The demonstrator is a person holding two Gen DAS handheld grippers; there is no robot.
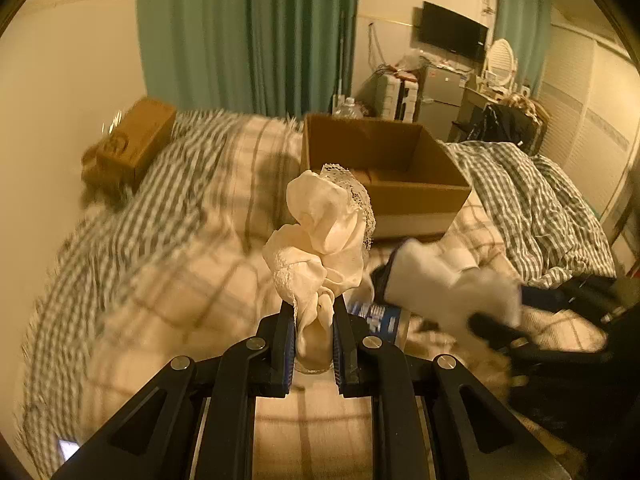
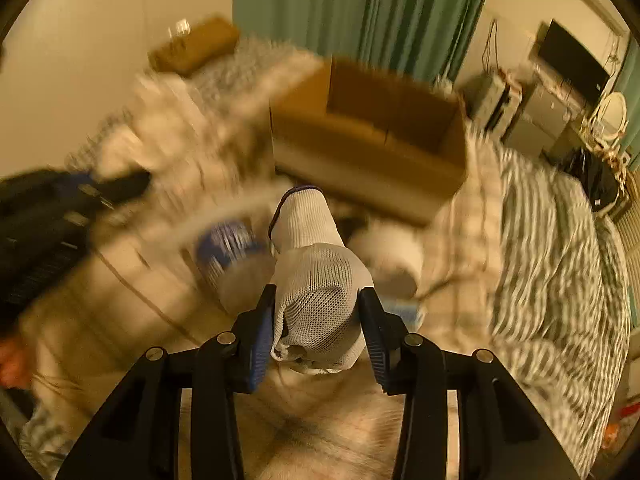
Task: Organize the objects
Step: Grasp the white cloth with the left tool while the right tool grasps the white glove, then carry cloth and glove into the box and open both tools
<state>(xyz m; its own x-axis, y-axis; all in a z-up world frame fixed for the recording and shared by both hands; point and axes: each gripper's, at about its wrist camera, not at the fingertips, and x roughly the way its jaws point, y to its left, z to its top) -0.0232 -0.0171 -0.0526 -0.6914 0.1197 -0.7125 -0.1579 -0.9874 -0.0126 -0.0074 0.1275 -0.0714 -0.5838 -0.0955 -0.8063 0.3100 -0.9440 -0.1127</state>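
My left gripper (image 1: 314,312) is shut on a cream cloth with lace trim (image 1: 324,232), held above the bed. My right gripper (image 2: 318,304) is shut on a white knit glove with a dark cuff (image 2: 316,276). The glove and right gripper also show blurred at the right of the left wrist view (image 1: 448,288). An open cardboard box (image 1: 384,172) stands on the bed just beyond the cloth; in the right wrist view the box (image 2: 368,152) is ahead of the glove. A blue-labelled bottle (image 2: 228,248) lies on the bedding left of the glove.
Plaid bedding (image 1: 192,208) covers the bed, bunched at the right (image 1: 532,208). A brown tissue box (image 1: 136,140) sits at the far left by the wall. Teal curtains (image 1: 248,36), a wall TV (image 1: 452,32) and cluttered furniture stand behind.
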